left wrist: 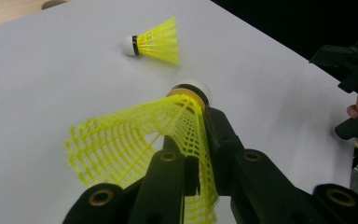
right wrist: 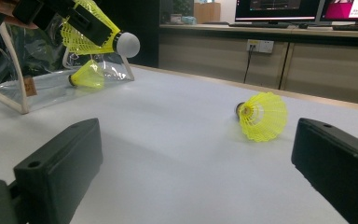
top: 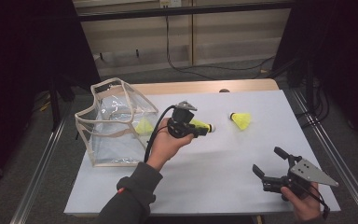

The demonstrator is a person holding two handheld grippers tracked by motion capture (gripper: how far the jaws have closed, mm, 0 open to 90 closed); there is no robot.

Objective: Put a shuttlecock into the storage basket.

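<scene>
My left gripper (top: 204,129) is lifted above the middle of the table, shut on the mesh skirt of a yellow shuttlecock (left wrist: 121,144) whose white cork points away from the hand. A second yellow shuttlecock (top: 241,120) lies on its side on the white table top (top: 214,172), farther right. A third one (top: 144,126) lies inside the clear bag (top: 114,123) at the left. My right gripper (top: 270,165) is low at the near right with its jaws wide apart and nothing between them; in the right gripper view the lying shuttlecock (right wrist: 261,115) is ahead of it.
The clear bag with beige trim stands open toward the table's middle. Behind the white top runs a wooden strip (top: 205,86). Cables lie on the floor beyond, with dark curtains on both sides. A metal rail (top: 335,154) runs along the table's right side.
</scene>
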